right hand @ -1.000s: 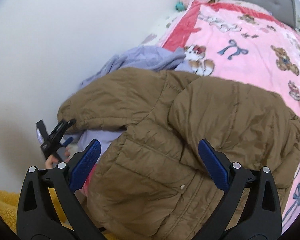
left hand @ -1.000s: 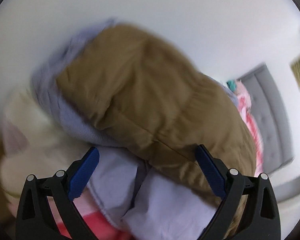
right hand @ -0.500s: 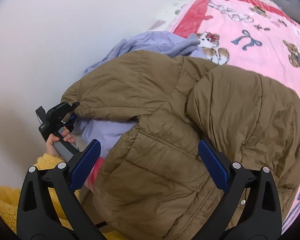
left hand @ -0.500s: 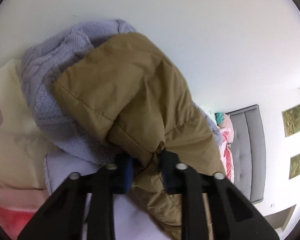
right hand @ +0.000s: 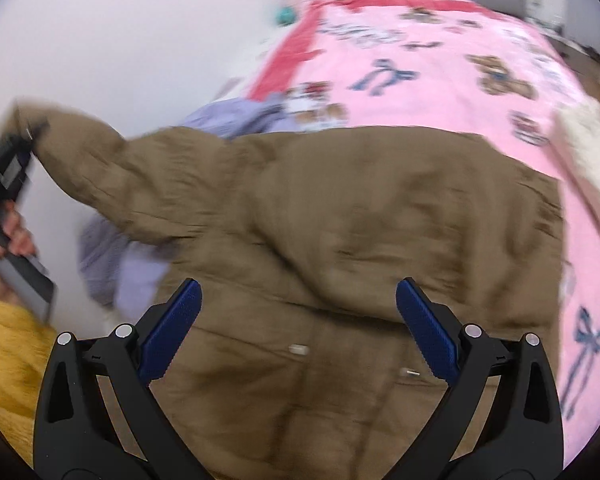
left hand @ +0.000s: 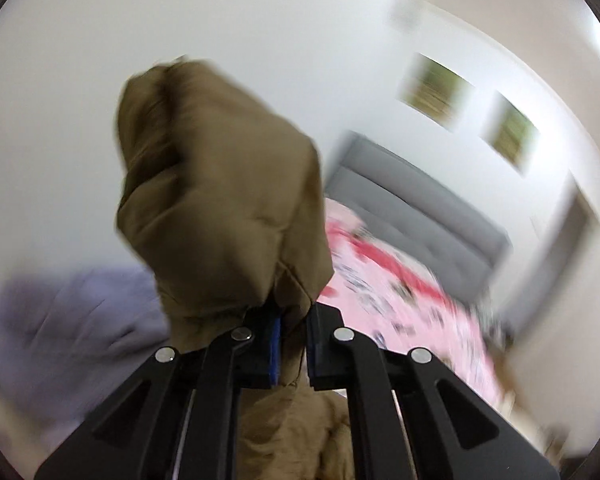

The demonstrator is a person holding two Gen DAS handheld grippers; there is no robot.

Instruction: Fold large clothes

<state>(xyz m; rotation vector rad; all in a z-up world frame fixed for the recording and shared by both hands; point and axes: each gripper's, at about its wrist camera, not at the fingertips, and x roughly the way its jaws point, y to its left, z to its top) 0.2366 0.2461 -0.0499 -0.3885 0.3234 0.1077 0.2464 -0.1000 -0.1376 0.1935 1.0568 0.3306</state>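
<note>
Brown puffer jacket (right hand: 340, 216), quilted, sleeve lifted, blurred

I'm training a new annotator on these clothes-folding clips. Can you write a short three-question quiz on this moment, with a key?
1. True or false: the left gripper is shut on the sleeve of the brown jacket.
2. The right gripper is: A) shut on the jacket, B) open above the jacket, C) gripping the pink blanket.
3. Fill in: a ______ coloured garment lies partly under the jacket's raised sleeve.

Key
1. True: the cloth is pinched between the blue pads, and the sleeve is lifted off the bed.
2. B: the jaws stand wide apart with nothing pinched.
3. Lilac.
</note>
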